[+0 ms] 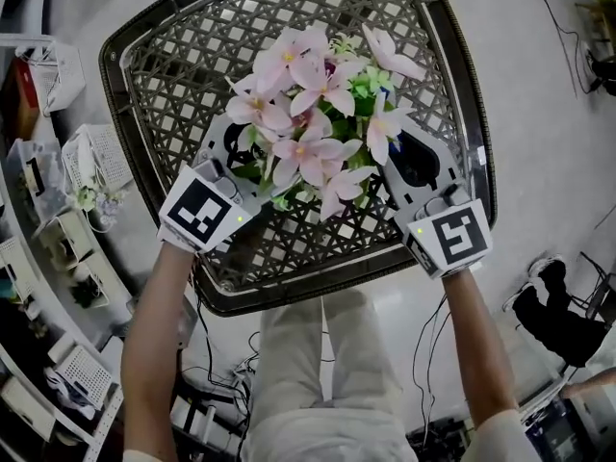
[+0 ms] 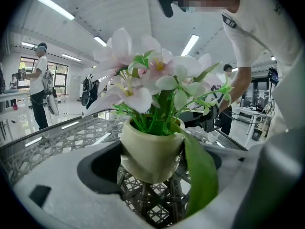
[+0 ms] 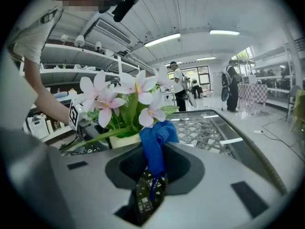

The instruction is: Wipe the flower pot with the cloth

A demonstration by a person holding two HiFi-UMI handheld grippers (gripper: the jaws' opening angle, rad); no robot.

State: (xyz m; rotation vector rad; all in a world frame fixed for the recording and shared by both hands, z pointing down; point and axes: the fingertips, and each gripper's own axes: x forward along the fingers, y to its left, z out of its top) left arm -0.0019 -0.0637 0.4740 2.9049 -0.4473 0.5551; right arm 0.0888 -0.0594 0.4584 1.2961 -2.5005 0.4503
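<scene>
Both grippers were loaded. The left gripper (image 2: 150, 159) had its jaws pressed against the sides of the cream flower pot (image 2: 148, 149), though a drooping green leaf (image 2: 202, 175) covered the contact on one side. The right gripper (image 3: 153, 175) pinched a blue cloth (image 3: 155, 144) between nearly closed jaws, with a bunched end standing up above them.

The flower pot sat near the middle of the woven lattice table (image 1: 164, 56), between the two grippers. From the head view it was hidden under its pink flowers (image 1: 308, 114). In the right gripper view, the cloth's bunched end was just beside the pot's rim, under the blooms; whether it touched the pot could not be told.

By this arrangement the wiping step seemed to be in hand or just about to start, with the left gripper steadying the pot and the right one bringing the cloth to its right side. The next move would likely call for pressing the cloth onto the pot wall and dragging it across. The left grip would need to stay firm so the pot did not tip, and the cloth would need to stay below the leaves and petals.
</scene>
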